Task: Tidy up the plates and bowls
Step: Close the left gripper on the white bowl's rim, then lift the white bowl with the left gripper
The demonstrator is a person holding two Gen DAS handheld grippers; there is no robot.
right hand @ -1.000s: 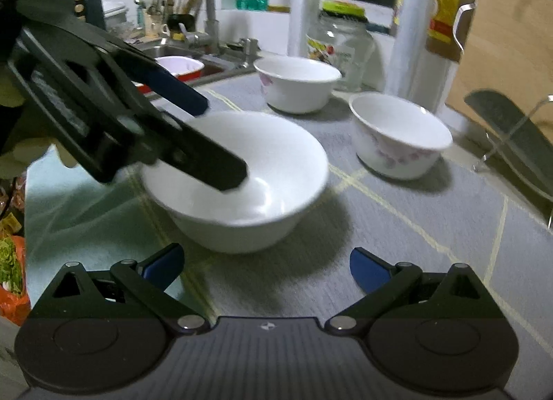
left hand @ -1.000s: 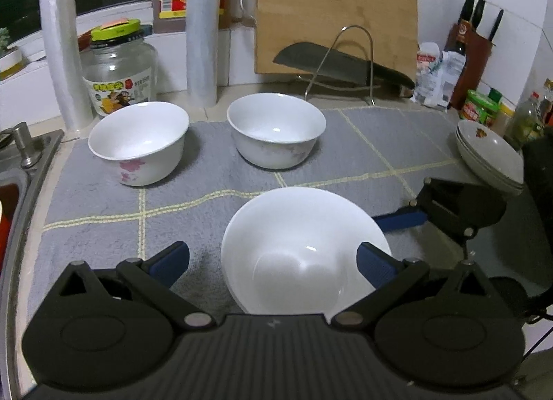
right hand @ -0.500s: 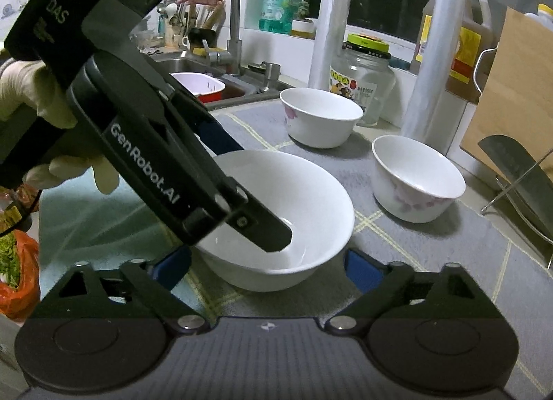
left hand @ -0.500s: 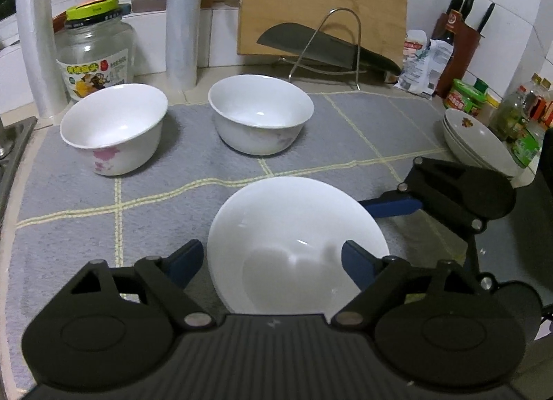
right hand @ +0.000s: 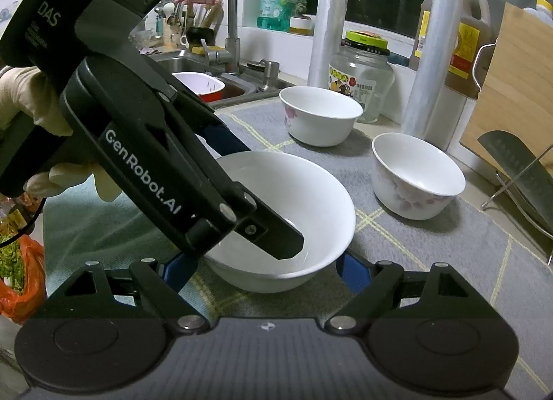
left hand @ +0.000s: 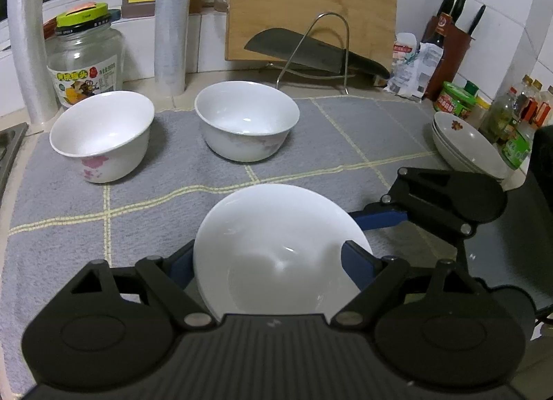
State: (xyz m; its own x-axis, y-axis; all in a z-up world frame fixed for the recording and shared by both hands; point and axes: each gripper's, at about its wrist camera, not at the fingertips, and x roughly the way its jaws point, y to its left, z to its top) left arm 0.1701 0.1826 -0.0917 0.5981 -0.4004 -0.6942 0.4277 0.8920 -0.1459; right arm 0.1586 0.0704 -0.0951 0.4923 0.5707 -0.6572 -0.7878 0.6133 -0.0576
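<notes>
A plain white bowl sits on the grey mat near the front edge. My left gripper is shut on it, one blue pad against each side. Seen from the right wrist, the left gripper reaches across the bowl, held by a gloved hand. My right gripper straddles the bowl's near side; its jaws are closing with the bowl between them, and the pads show no clear press. One of its blue fingers passes behind the rim. Two floral bowls stand further back. Stacked plates rest at the right.
A glass jar, two film rolls and a cutting board line the back wall. A cleaver lies on a wire rack. Knife block and bottles crowd the right corner. The sink holds a red colander.
My left gripper's pads have closed in onto the plain bowl. The right gripper has come nearer the bowl and its pads have narrowed around it.
</notes>
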